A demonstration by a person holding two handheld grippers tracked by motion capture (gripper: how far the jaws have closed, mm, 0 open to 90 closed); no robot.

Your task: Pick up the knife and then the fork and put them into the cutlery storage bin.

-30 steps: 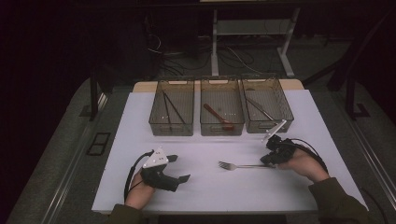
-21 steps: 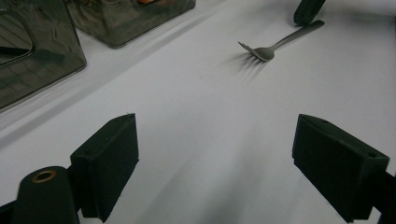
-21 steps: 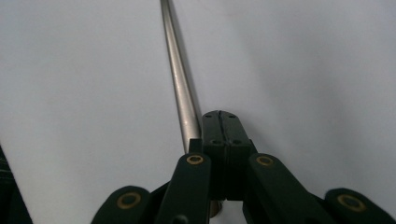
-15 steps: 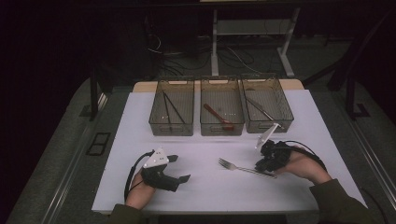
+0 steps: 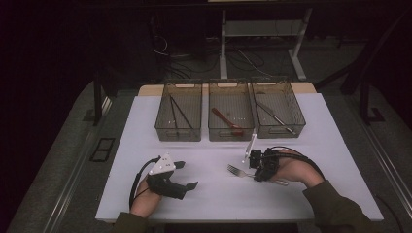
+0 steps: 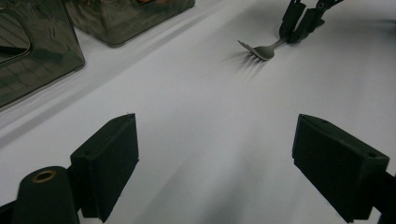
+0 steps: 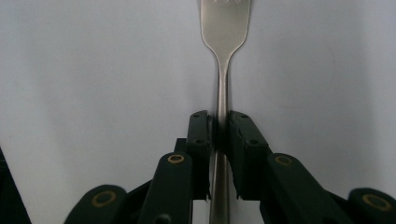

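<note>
Dark room, white table [image 5: 301, 121], right gripper [image 5: 257, 171] jaws pinching fork [image 5: 238, 171], left gripper [image 5: 187, 175] jaws wide

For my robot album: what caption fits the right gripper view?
Right gripper pinching a silver fork by its handle.

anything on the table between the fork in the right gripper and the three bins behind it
Nothing visible. The right gripper is shut on the fork, and the white table between it and the three bins is bare. The left gripper sits open, off to the side.
</note>
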